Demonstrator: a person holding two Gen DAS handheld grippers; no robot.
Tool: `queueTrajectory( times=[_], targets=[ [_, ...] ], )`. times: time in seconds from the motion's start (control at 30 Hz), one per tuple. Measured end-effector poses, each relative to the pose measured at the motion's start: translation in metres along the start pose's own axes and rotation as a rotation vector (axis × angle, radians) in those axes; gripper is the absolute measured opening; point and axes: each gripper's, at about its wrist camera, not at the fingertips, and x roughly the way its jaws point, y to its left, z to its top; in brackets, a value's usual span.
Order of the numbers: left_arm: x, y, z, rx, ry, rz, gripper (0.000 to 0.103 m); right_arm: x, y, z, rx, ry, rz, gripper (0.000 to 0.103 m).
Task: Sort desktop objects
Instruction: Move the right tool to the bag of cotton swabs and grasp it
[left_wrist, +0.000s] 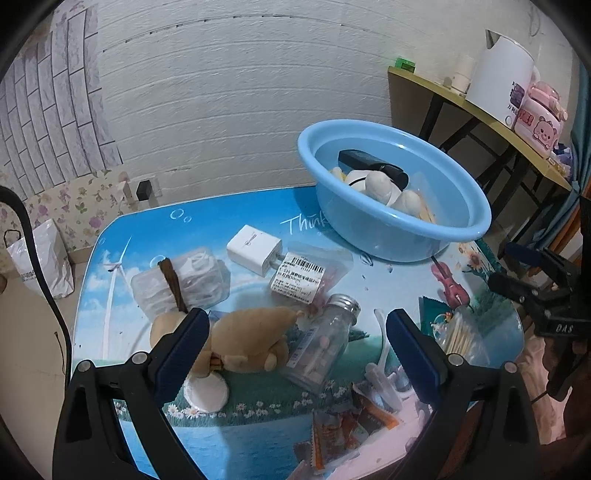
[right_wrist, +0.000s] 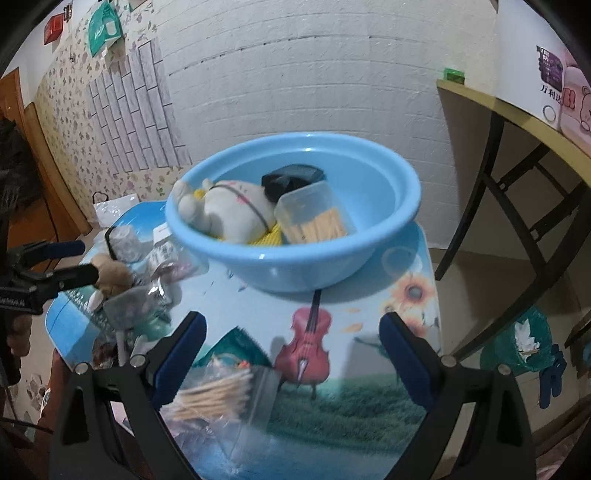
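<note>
Claws (left_wrist: 295, 332) wide; one basin (left_wrist: 476, 225)

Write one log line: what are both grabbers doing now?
left gripper: jaws open over brown plush bear | right gripper: jaws open, empty | blue plastic basin: partly filled

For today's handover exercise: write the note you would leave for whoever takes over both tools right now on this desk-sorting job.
Left tool: open, empty, over the brown plush toy and clear bottle.
Right tool: open, empty, above the bag of cotton swabs.
Done: the blue basin holds a white plush, a black item and a clear box of sticks.
Left on the table: white charger, labelled packet, clear bundle, snack wrappers.
</note>
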Motion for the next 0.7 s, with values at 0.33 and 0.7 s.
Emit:
queueTrajectory(
  times=[0.33,0.7],
  targets=[
    [-0.001,0.004,-0.017,-0.010,0.019,0.009,0.097,0.001,0.016,-0.011,-0.027,0.024,0.034,0.097],
    [-0.004,0.010,-0.029,-0.024,0.024,0.015,0.097,0.005,0.028,-0.025,-0.049,0.050,0.053,0.097]
  ],
)
